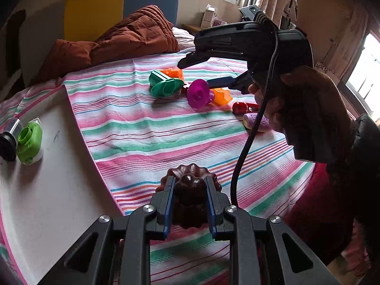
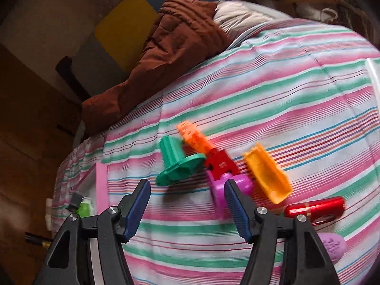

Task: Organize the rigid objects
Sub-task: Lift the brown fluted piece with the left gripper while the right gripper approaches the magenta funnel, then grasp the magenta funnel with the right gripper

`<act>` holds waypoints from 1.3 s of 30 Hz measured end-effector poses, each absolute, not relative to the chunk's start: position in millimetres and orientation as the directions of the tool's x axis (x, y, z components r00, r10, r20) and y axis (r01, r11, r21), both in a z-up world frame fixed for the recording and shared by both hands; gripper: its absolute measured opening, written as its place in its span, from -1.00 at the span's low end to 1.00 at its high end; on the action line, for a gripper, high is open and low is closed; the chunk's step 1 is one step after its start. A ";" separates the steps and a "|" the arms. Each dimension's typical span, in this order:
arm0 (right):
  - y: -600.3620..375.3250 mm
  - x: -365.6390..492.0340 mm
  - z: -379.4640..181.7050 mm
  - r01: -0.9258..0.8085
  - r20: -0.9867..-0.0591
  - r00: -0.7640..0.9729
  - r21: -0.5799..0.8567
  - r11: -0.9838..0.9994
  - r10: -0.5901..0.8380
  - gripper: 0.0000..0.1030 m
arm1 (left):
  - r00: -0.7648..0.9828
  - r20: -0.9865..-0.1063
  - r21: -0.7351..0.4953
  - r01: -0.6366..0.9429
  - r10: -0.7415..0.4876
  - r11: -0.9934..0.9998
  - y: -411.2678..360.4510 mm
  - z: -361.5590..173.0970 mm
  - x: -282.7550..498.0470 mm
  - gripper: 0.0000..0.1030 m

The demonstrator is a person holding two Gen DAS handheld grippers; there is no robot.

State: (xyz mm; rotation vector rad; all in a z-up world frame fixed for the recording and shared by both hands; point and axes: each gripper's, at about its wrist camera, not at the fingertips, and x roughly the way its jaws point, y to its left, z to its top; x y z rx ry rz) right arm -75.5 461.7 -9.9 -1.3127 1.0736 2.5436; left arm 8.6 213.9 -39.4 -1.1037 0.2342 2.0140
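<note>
My left gripper [image 1: 190, 181] is shut on a dark brown fluted toy mould [image 1: 190, 190], held just above the striped bedsheet beside the white tray [image 1: 59, 178]. My right gripper [image 2: 186, 185] is open with nothing between its fingers, hovering over a pile of plastic toys: a green stamp [image 2: 178, 163], a purple stamp [image 2: 237, 182], a red piece [image 2: 220, 163], an orange grid piece [image 2: 194, 135] and an orange mould [image 2: 268, 175]. A red cylinder [image 2: 313, 207] and a lilac piece [image 2: 332, 247] lie to the right. In the left wrist view a hand holds the right gripper [image 1: 194, 74] above that pile.
The tray holds a lime green item [image 1: 29, 142] and a black and clear item [image 1: 9, 140] near its far left. A brown quilt [image 1: 133, 35] is heaped at the bed's far end. A black cable [image 1: 247, 147] hangs from the right gripper. Striped sheet [image 1: 142, 130] lies between tray and toys.
</note>
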 end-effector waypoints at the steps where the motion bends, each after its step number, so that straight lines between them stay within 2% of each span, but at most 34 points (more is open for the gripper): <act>1: 458.5 -78.2 -11.6 -0.334 -0.723 -0.625 0.589 -0.736 -0.295 0.30 | -0.291 -0.772 -0.206 -0.726 0.564 -0.656 213.7 -39.3 8.8 -0.54; 5: 439.8 -79.8 -4.3 -0.185 -0.637 -0.628 0.681 -0.708 -0.448 0.30 | -0.292 -0.771 -0.209 -0.723 0.566 -0.658 212.5 -39.2 9.0 -0.54; 11: 457.4 -67.6 -1.1 -0.244 -0.617 -0.679 0.701 -0.670 -0.398 0.30 | -0.290 -0.771 -0.216 -0.719 0.567 -0.661 211.6 -39.7 8.1 -0.54; 15: 469.3 -64.7 -4.4 -0.341 -0.683 -0.662 0.640 -0.688 -0.307 0.30 | -0.289 -0.770 -0.219 -0.717 0.568 -0.661 211.2 -39.3 7.8 -0.53; 22: 456.2 -65.6 -7.7 -0.390 -0.818 -0.557 0.410 -0.825 -0.143 0.38 | -0.283 -0.770 -0.230 -0.712 0.571 -0.663 208.6 -39.4 5.7 -0.53; 27: 448.0 -69.9 -19.3 -0.355 -0.845 -0.498 0.402 -0.844 -0.193 0.39 | -0.285 -0.770 -0.230 -0.711 0.571 -0.665 207.3 -38.7 6.1 -0.53; 29: 443.5 -69.2 -20.4 -0.343 -0.849 -0.487 0.401 -0.850 -0.204 0.46 | -0.284 -0.770 -0.231 -0.710 0.571 -0.665 207.2 -38.6 6.3 -0.53; 36: 439.5 -73.7 -36.6 -0.364 -0.892 -0.407 0.354 -0.862 -0.195 0.47 | -0.282 -0.770 -0.236 -0.708 0.573 -0.665 207.1 -39.3 6.4 -0.53; 37: 439.1 -74.4 -42.2 -0.373 -0.907 -0.379 0.331 -0.867 -0.183 0.45 | -0.282 -0.769 -0.237 -0.708 0.573 -0.665 207.1 -39.4 6.3 -0.53; 39: 434.9 -75.0 -46.0 -0.369 -0.931 -0.347 0.244 -0.897 -0.111 0.05 | -0.282 -0.769 -0.238 -0.707 0.574 -0.666 207.3 -39.4 6.4 -0.53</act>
